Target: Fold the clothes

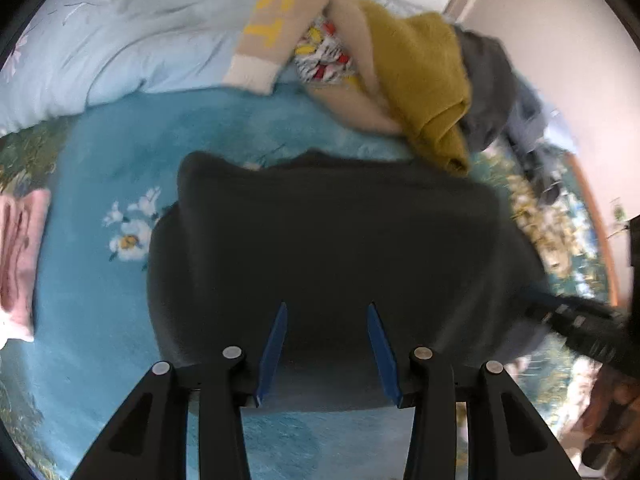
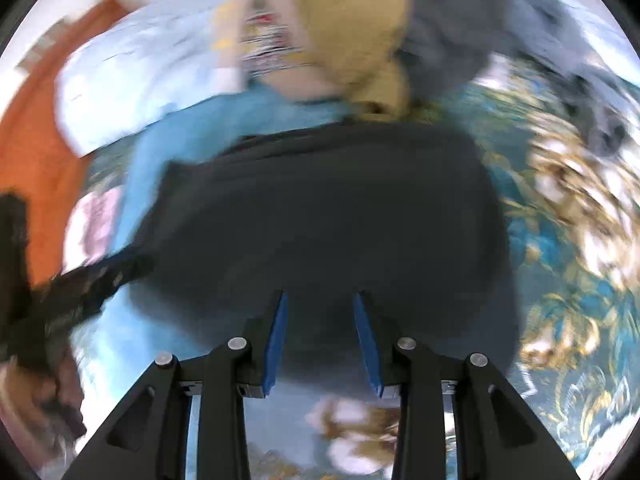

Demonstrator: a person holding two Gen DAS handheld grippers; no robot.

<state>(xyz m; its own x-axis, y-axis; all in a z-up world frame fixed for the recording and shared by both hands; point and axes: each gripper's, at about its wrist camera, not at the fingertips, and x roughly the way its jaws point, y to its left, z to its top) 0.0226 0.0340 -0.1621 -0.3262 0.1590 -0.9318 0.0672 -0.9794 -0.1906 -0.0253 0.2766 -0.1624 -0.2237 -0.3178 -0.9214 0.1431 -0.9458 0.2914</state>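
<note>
On the blue floral bedspread [image 1: 100,152], a dark grey folded garment [image 1: 328,240] lies centred, laid flat for folding. Left gripper [image 1: 327,308] and right gripper [image 2: 320,296] hover over its six-o'clock edge, jaws spread, empty. Unfolded clothes [image 1: 416,80] wait at one o'clock.

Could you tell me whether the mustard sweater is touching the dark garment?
Touching: in the left wrist view the mustard sweater has its lower corner lying on the dark garment.

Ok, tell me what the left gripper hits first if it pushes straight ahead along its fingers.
Most likely the dark garment. The left gripper is open with that cloth filling the view beyond its fingers. How far off the cloth lies is unclear from this view.
</note>
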